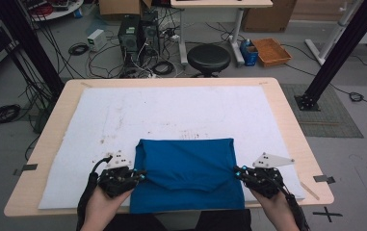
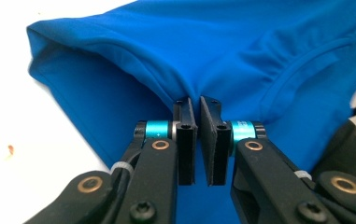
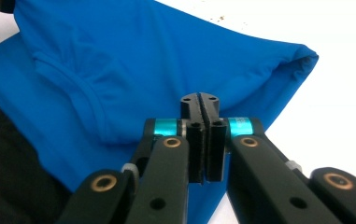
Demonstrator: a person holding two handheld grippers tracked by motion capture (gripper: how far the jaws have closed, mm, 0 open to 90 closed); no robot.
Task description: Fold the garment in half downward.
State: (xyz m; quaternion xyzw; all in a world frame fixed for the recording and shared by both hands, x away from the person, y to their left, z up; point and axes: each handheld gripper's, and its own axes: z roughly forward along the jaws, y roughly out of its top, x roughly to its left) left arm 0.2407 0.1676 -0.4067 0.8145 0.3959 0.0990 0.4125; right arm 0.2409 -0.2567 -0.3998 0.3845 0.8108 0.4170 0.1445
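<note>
Cables, a couple of black computer towers [image 1: 137, 30] and a round black stool [image 1: 208, 57] clutter the grey floor behind a light wooden table [image 1: 287, 115], most of which is covered by a white, slightly stained padded mat [image 1: 171, 115]. On the near half of that mat lies a bright blue stretchy fabric garment [image 1: 186, 173], folded so its upper layer doubles back over the lower one, with its bottom edge reaching past the mat to the table's near edge. The left gripper [image 1: 141, 175] (black, with teal rings by the jaws) sits at the garment's left edge, and in the left gripper view its jaws are clenched on a pinch of the blue cloth, the fabric puckering right where it runs into them, with only a thin slit between the pads. The right gripper [image 1: 236, 172] mirrors it at the right edge; in the right gripper view its jaws are pressed tight together with the folded edge of the cloth caught at their tips. Each gripper has a grey three-cornered plate on top, and the person's hands come in from the bottom of the high view. A curved seam shows across the upper layer in both gripper views.
</note>
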